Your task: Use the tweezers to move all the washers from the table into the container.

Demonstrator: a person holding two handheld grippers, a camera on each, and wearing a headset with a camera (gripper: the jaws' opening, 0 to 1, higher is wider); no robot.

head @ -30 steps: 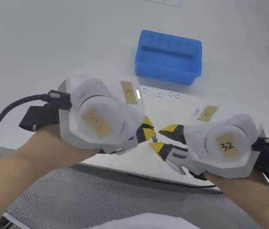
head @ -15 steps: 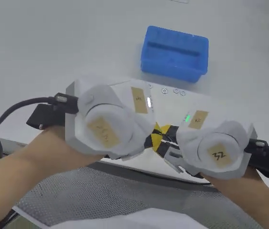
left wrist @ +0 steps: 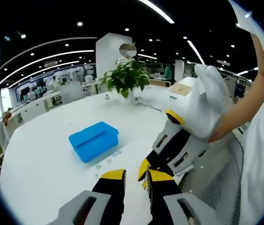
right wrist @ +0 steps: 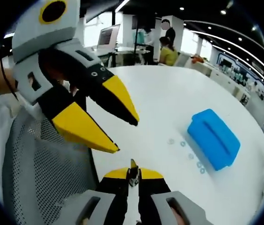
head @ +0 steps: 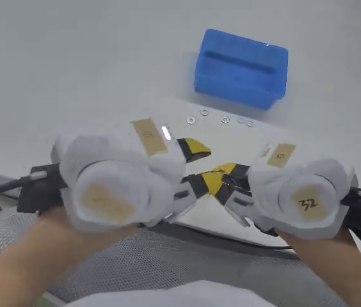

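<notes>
1. Head view: I hold both grippers low over the near edge of the white table (head: pixel 72 77), their yellow tips almost meeting. The left gripper (head: pixel 203 168) has its jaws spread. The right gripper (head: pixel 226 178) has its jaws together, though I cannot make out here what they hold. Beyond them, five small washers (head: pixel 225 119) lie in a loose row on the table, just in front of the blue container (head: pixel 241 67).

2. Left gripper view: My left gripper (left wrist: pixel 135 180) shows a clear gap between its jaws, with nothing in it. The right gripper (left wrist: pixel 145 169) reaches in from the right, its tips just beside my right jaw. The container (left wrist: pixel 93 139) sits further out, with the washers (left wrist: pixel 108 160) scattered beside its near side.

3. Right gripper view: My right gripper (right wrist: pixel 133 175) is pressed together, pinching the tweezers (right wrist: pixel 133 165), whose thin tip pokes out between the jaws. The left gripper (right wrist: pixel 125 136) hangs above it, jaws wide apart. The washers (right wrist: pixel 182 144) lie along the container (right wrist: pixel 214 138), well apart from the tweezers.
</notes>
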